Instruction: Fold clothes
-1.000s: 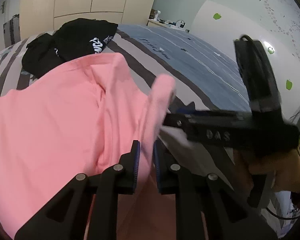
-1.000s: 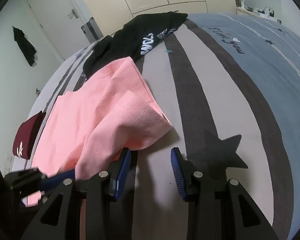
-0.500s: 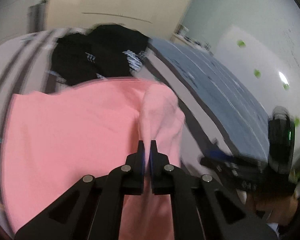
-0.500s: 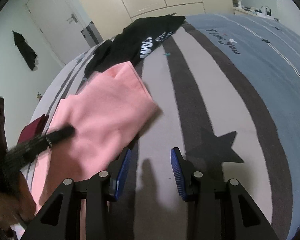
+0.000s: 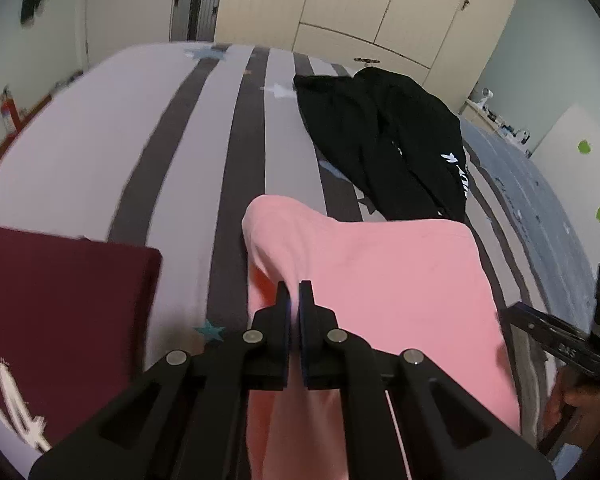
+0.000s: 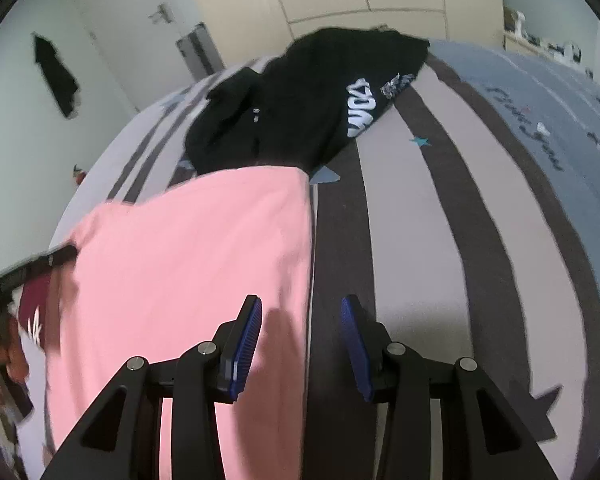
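Cream wardrobe doors and a pale wall stand behind a bed covered in a spread of grey and dark stripes with small stars. On it lies a pink garment, spread flat near the bed's front edge, its far corner next to a heap of black clothes with white lettering. A dark red garment with a white print lies folded to the left of the pink one, apart from it. The left hand-held gripper has its jaws pressed together on a raised fold of the pink garment, which rises in a ridge just ahead of the pads. The right hand-held gripper has its jaws standing apart over the pink garment's right edge and the striped spread, with nothing clamped between them.
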